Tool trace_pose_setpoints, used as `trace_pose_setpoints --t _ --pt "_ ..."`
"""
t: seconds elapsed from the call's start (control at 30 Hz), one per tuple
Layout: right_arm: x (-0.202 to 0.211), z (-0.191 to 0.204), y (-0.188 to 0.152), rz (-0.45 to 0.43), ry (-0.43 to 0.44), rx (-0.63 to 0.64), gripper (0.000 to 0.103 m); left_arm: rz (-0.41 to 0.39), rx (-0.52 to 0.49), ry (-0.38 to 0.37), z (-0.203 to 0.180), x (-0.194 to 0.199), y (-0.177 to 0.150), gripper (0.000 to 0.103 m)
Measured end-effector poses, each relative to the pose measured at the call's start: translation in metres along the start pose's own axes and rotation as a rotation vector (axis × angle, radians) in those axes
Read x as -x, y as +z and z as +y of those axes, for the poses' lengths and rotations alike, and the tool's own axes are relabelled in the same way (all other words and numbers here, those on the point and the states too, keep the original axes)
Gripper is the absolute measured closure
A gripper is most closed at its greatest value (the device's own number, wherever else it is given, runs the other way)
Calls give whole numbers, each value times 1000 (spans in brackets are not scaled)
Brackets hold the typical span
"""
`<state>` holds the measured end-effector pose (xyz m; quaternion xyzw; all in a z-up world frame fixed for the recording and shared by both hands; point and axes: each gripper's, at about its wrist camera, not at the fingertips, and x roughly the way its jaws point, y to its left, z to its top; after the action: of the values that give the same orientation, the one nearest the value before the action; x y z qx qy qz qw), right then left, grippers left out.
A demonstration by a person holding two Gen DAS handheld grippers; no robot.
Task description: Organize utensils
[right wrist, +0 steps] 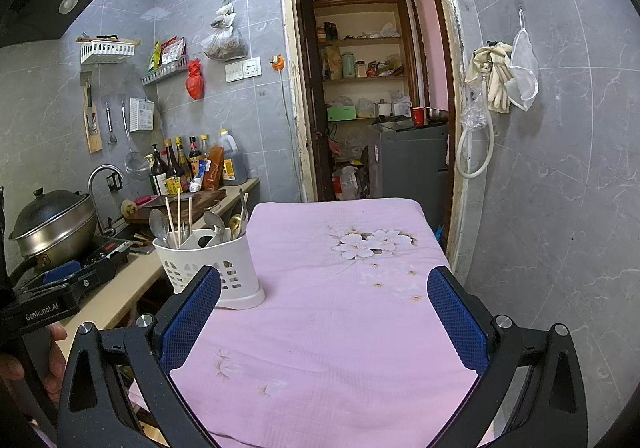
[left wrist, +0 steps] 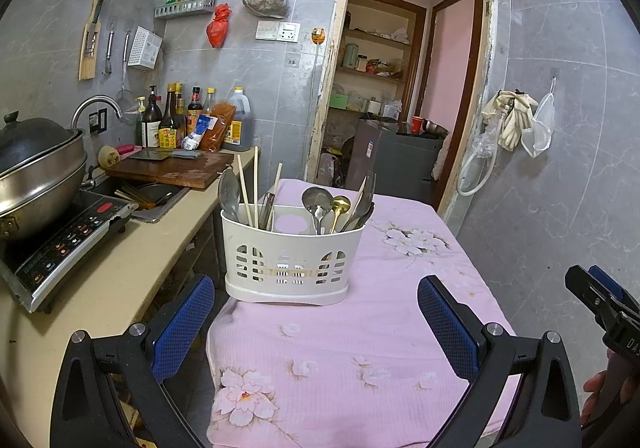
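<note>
A white slotted utensil holder [left wrist: 294,260] stands on the pink flowered tablecloth [left wrist: 360,348] near the table's left edge. It holds spoons [left wrist: 318,203], a gold spoon [left wrist: 340,205], forks [left wrist: 366,193] and wooden chopsticks [left wrist: 250,187]. My left gripper [left wrist: 316,324] is open and empty, just in front of the holder. My right gripper [right wrist: 324,312] is open and empty over the cloth [right wrist: 340,308], with the holder [right wrist: 212,268] to its left, partly behind the left finger. The right gripper also shows at the right edge of the left wrist view [left wrist: 600,300].
A counter [left wrist: 120,268] runs along the left with an induction cooker [left wrist: 64,248], a lidded pot [left wrist: 36,167], a sink, a cutting board [left wrist: 172,167] and sauce bottles [left wrist: 180,119]. An open doorway [left wrist: 400,87] lies behind the table. Gloves and a hose hang on the right wall [left wrist: 516,119].
</note>
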<state>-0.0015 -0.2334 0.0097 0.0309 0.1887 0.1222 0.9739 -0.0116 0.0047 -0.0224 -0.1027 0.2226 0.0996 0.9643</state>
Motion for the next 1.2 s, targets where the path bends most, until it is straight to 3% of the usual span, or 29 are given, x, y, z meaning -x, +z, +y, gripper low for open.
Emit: trace_pose_setpoints --t 1.2 --pt "-1 0 0 4 0 0 1 -2 -3 4 -4 1 0 1"
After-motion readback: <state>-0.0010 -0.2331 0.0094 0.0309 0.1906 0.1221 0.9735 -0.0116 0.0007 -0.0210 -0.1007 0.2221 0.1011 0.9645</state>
